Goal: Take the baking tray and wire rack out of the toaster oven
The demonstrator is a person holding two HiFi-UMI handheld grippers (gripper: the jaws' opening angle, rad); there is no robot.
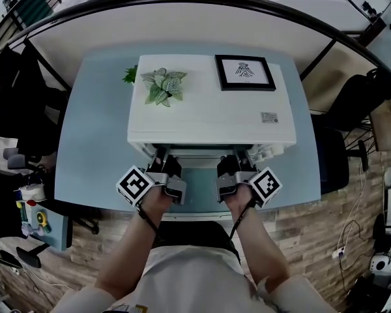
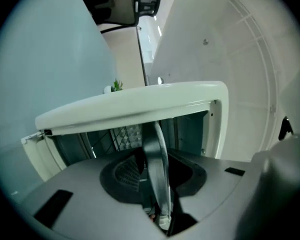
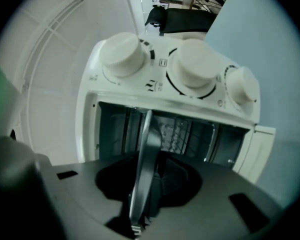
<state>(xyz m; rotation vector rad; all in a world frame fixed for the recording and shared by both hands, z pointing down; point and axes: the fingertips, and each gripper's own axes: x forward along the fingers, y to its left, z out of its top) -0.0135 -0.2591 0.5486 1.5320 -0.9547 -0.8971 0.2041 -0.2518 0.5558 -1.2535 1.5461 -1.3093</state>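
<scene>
– Tray [image 2: 159, 154]?
– At the oven's [image 1: 212, 109] open mouth, rim pinched by the left gripper [image 1: 161, 162] and the right gripper [image 1: 238, 163].
– Room?
– Oven stands at the blue table's [image 1: 91, 149] front edge; tabletop shows on both sides.

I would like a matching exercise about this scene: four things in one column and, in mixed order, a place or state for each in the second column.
Things:
1. plant
2. framed picture
3. baking tray
4. knobs

Places or states:
A. gripped at its edge by the left claw and the right claw
B. on the toaster oven, at the left of its top in the head view
C. white, beside the oven's opening
D. on the oven's top, at the right in the head view

Pairs: 1-B, 2-D, 3-A, 4-C.
</scene>
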